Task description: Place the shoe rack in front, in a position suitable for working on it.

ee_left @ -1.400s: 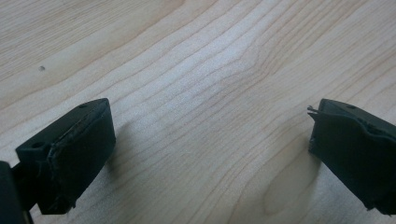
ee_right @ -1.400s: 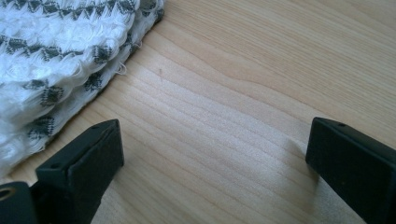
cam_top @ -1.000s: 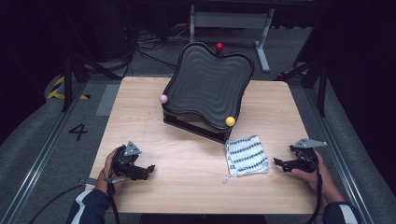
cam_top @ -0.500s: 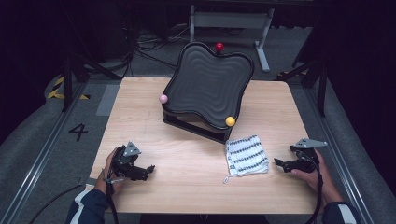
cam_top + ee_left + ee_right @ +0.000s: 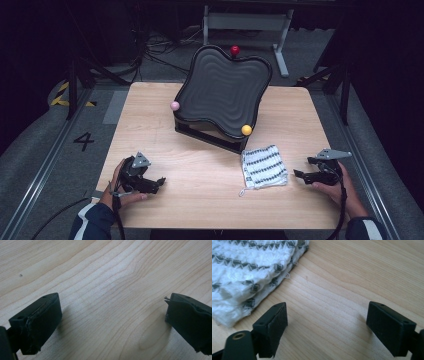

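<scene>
fingers point(image 5: 272, 327) spread wide beside folded cloth point(image 5: 249, 272)

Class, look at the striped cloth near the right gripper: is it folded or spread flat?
Folded. The cloth lies as a compact rectangle, and the right gripper view shows stacked layers at its edge.

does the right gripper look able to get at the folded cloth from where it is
Probably yes: the right gripper sits open beside the folded cloth, jaws pointing at it, with bare table between them.
</scene>
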Available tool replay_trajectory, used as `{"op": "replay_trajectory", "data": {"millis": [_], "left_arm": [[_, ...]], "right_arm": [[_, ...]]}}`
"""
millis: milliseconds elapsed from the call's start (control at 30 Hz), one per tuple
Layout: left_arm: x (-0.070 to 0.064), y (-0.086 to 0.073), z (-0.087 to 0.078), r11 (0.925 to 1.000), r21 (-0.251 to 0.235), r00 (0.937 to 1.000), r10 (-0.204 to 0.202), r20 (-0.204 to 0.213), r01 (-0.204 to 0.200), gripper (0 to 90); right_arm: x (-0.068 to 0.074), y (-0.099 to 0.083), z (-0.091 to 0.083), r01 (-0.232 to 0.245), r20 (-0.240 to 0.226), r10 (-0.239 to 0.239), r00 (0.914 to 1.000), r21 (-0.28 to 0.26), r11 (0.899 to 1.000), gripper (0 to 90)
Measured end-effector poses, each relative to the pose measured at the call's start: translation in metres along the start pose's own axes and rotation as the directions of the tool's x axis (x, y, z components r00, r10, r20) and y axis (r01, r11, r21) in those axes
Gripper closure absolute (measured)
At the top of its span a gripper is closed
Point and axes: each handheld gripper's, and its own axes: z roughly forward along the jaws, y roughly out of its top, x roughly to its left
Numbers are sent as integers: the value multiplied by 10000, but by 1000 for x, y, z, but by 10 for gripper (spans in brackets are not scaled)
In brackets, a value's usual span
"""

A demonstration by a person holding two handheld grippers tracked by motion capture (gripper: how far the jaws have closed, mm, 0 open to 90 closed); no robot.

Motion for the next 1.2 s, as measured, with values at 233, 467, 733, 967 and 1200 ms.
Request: {"op": "replay_trajectory", "data": {"millis": [233,467,733,967,1200], "left_arm": [[0,0,0,10000,12,10000,-56,26,56,3],[0,0,0,10000,11,10000,-56,25,56,3],[0,0,0,10000,11,10000,-60,27,60,3],[0,0,0,10000,11,10000,-60,27,60,3],[0,0,0,10000,9,10000,-58,25,58,3]], "right_arm": [[8,11,-7,-15,-296,0,9996,-501,9987,186],[21,25,-5,374,-605,-414,9973,-660,9971,179],[38,44,8,941,-796,-979,9920,-501,9943,173],[48,59,27,1068,-917,-1081,9899,-198,9941,161],[63,69,51,1449,-632,-1418,9879,471,9883,160]]}}
